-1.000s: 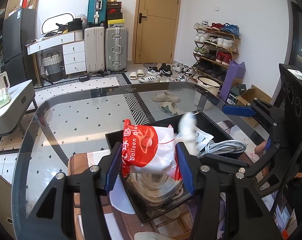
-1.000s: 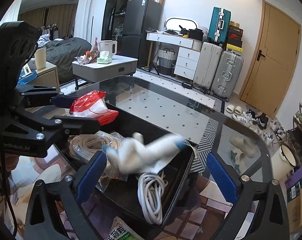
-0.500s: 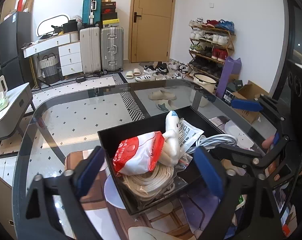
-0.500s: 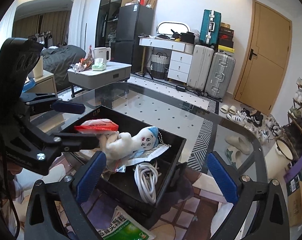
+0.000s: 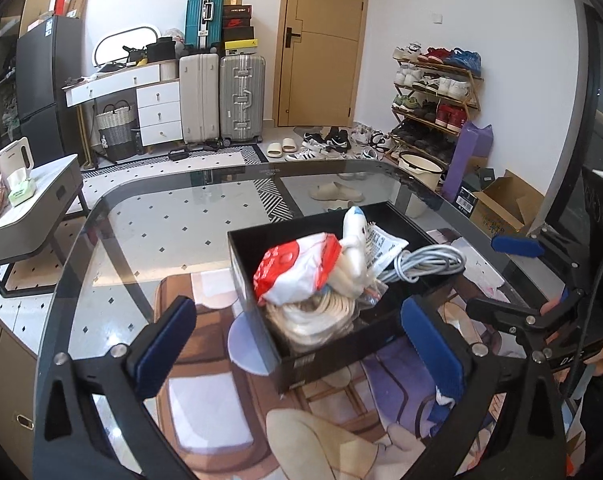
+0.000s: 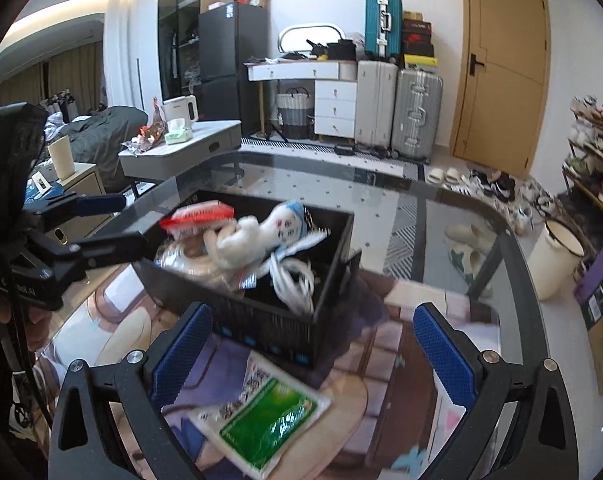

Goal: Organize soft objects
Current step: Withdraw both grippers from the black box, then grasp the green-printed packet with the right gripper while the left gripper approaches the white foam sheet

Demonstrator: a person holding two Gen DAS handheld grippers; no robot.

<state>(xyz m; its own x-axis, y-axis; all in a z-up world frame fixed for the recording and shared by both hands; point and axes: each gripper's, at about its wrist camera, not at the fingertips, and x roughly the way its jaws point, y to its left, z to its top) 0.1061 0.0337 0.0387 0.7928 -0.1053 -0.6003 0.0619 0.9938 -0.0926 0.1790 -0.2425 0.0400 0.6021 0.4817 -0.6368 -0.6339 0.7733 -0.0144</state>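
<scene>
A black box [image 5: 333,354] [image 6: 261,322] stands on the glass table. In it lie a red and white bag [image 5: 297,270] [image 6: 197,214], a white plush toy [image 5: 351,256] [image 6: 257,232], a coil of beige rope [image 5: 317,316] and a grey-white cable [image 5: 425,264] [image 6: 293,280]. My left gripper [image 5: 297,344] is open and empty, just in front of the box. My right gripper [image 6: 313,344] is open and empty, pulled back from the box's near side. A green and white packet [image 6: 265,420] lies on the mat between its fingers.
The glass table [image 5: 173,220] carries a printed mat [image 5: 205,400]. Beyond it are a grey side table [image 5: 25,216], suitcases [image 5: 221,96], a shoe rack [image 5: 433,96], a door [image 5: 321,44] and a bucket [image 6: 557,260] on the floor.
My left gripper opened and dropped the red and white bag into the box, then backed away. The plush toy fell from my right gripper into the box; the right gripper drew back.
</scene>
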